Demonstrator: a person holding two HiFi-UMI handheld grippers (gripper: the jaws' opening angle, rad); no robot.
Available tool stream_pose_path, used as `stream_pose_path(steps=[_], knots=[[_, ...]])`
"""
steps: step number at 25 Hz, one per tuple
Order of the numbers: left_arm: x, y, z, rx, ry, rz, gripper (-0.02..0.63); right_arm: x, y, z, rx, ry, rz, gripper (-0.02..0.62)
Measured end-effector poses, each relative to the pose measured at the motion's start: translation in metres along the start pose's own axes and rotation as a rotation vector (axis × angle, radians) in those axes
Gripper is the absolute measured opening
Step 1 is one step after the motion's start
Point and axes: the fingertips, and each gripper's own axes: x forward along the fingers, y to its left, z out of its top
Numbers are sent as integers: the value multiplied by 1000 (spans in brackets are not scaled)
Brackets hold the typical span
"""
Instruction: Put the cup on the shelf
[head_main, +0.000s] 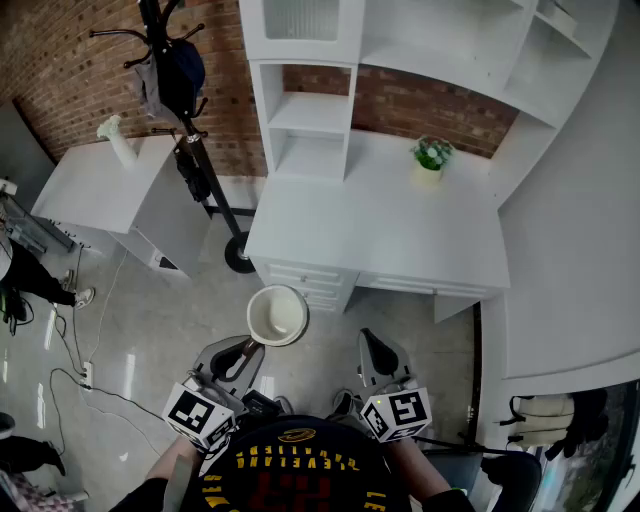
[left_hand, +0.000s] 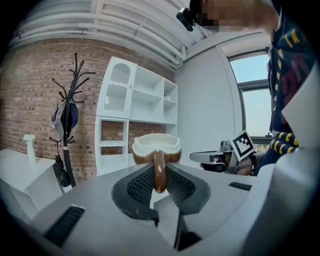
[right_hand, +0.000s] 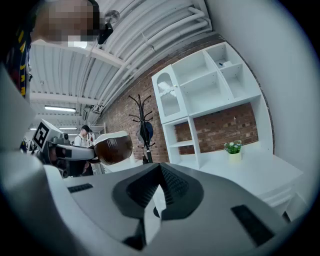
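**Cup** (head_main: 277, 315): brown outside, cream inside, upright with its mouth up. It is carried in the air over the floor (head_main: 150, 330), just short of the desk's front edge.

**Left gripper** (left_hand: 159, 180): jaws partly closed, pads pressed on either side of the cup's handle (left_hand: 159, 167). The bowl juts out past the tips.

**Right gripper** (right_hand: 159, 167): jaws drawn together at the tips with nothing between them. It is beside the left gripper and apart from the cup.

**Desk** (head_main: 400, 240): broad white top. A wall (head_main: 580, 250) runs along its right edge, and its front edge faces the grippers.

**Shelf** (head_main: 310, 120): white, standing on the back left of the desk, with open compartments stacked facing forward.

**Plant** (head_main: 432, 155): small pot near the desk's back edge, right of the shelf and well apart from the cup.

**Coat rack** (head_main: 195, 150): dark pole just left of the desk, its base near the desk's front left corner.

**Table** (head_main: 95, 185): low and white, further left.

**Cables** (head_main: 70, 340): trail over the floor at the far left.
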Motion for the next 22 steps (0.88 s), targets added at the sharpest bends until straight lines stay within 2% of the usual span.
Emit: stream_pose_path(steps=[5,11,22], knots=[[11,-4,3,19,3,1,51,0,-11,4,-6,3,-2,5],[26,-17,9,-5,9,7,51,-5,-28,6,7,-1,7,5],[66,-53,16,11,11,42,51,-23,-83,9,31,-21,38,5]])
